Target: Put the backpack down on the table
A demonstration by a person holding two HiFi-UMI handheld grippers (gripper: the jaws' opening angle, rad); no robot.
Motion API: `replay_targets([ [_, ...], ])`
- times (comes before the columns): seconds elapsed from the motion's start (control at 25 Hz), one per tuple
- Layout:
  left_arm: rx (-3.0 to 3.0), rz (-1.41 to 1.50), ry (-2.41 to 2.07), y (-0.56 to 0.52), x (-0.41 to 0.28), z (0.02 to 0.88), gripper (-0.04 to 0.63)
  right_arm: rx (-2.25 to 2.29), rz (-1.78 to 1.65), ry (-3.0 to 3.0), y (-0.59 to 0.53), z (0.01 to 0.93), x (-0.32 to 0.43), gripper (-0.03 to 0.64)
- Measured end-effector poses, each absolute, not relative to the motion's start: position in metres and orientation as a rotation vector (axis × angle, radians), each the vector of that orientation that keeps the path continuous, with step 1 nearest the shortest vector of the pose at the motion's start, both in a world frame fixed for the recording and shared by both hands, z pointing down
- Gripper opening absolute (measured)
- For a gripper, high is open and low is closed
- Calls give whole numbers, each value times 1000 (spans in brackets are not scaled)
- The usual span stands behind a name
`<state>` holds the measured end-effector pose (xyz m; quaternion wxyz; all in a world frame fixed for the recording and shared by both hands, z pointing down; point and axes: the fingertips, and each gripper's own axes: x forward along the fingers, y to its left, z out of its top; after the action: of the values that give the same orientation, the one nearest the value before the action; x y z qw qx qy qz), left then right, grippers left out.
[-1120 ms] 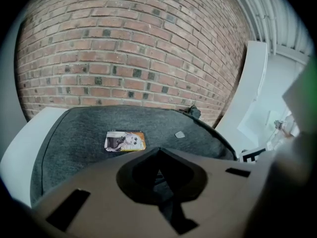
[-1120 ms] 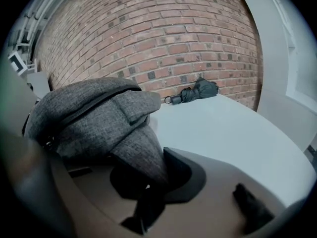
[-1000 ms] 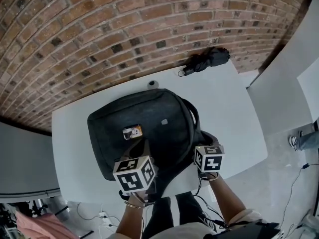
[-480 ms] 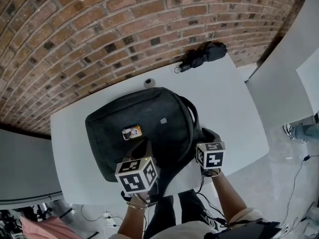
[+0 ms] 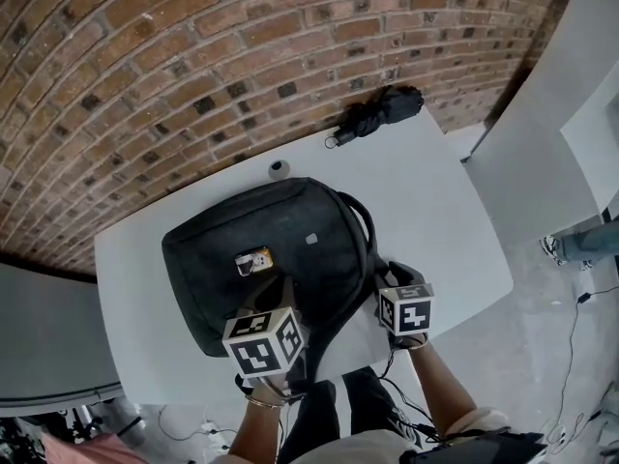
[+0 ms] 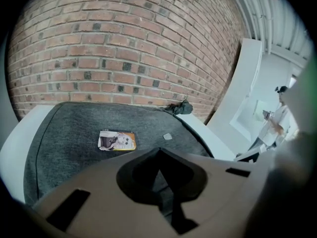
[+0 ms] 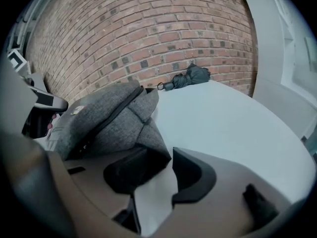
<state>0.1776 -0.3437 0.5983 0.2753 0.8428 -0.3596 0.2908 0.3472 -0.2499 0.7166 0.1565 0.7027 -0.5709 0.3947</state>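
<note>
A dark grey fabric backpack [image 5: 271, 249] is lying flat on the white table [image 5: 435, 211]. The left hand-held gripper [image 6: 159, 155] is pinching its near edge. The right hand-held gripper [image 7: 171, 162] is sitting just right of the bag, its jaws having just been opening, with only table between them.

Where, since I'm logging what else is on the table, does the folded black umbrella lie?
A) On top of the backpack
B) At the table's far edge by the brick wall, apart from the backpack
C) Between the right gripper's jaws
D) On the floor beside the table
B: in the head view the umbrella rests at the far edge of the table against the brick wall, clear of the backpack.
</note>
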Motion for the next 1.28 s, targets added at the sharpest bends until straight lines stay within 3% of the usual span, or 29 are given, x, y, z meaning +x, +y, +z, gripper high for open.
replay_targets([
  [0.8, 2310, 705, -900, -302, 152, 562, 12, 2195, 1073, -1582, -197, 638, 330, 153],
  [1.28, 2328, 547, -924, -304, 99, 521, 12, 2345, 845, -1695, -205, 535, 300, 81],
])
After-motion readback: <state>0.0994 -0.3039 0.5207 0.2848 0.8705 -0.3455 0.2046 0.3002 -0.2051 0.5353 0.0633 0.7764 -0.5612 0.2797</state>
